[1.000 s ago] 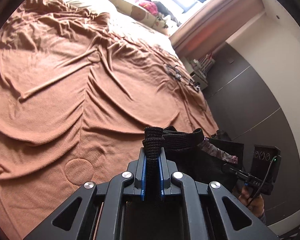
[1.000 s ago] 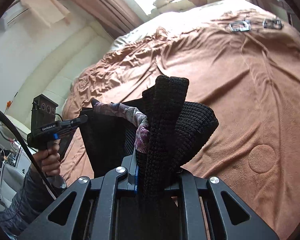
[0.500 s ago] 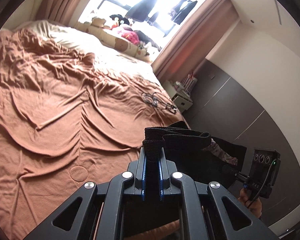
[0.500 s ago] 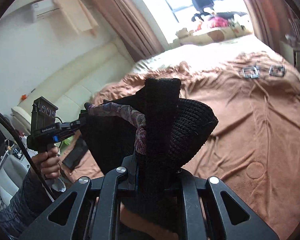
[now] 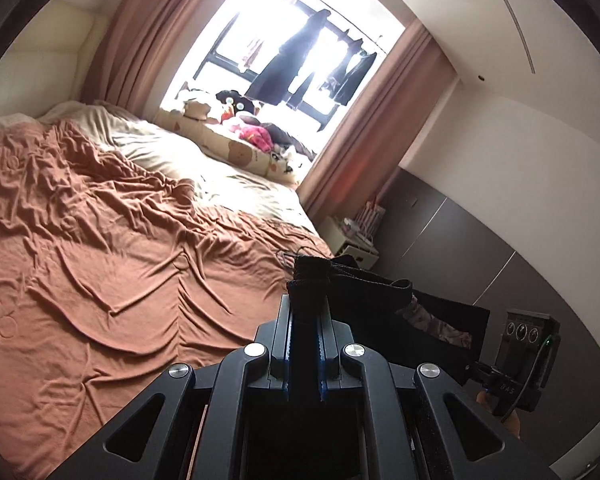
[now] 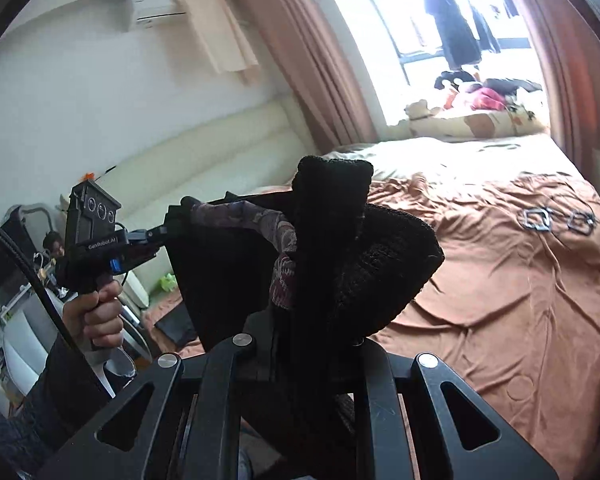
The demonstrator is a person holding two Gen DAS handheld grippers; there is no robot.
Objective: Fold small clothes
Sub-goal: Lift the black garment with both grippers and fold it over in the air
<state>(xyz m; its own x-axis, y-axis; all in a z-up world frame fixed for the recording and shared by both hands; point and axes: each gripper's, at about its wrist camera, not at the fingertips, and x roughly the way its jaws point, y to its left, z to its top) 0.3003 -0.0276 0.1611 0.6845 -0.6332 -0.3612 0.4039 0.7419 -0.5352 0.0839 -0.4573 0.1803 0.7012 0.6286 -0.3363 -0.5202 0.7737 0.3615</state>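
Seen held aloft above the bed (image 5: 100,260), at lower centre of both wrist views: a small black garment (image 5: 364,304), knitted in part, with a patterned purplish lining showing along one edge. In the left wrist view, left tongs (image 5: 305,320) closed tight on a bunched black fold, blue pads pressed against the cloth on either side, the rest of the garment stretched off toward the lower right of the frame. At that lower right edge, right tongs (image 5: 476,368) seen gripping the far corner of the same garment. In the right wrist view, right tongs (image 6: 320,344) likewise clamped on a thick roll of black knit standing up at frame centre; fingertips hidden by the cloth. At mid left of that frame, left tongs (image 6: 168,232) pinching the garment's other end, held by a hand (image 6: 96,316) in a dark sleeve. Garment spread taut between the two tongs, clear of the rumpled brown blanket (image 6: 500,280). On the blanket toward the right of the right wrist view, two small metal-framed objects (image 6: 536,220), too small to identify. At top of both frames, a bright window (image 5: 300,48) with dark clothes hanging, flanked by brown curtains (image 5: 140,40); soft toys (image 5: 236,120) piled along the sill.
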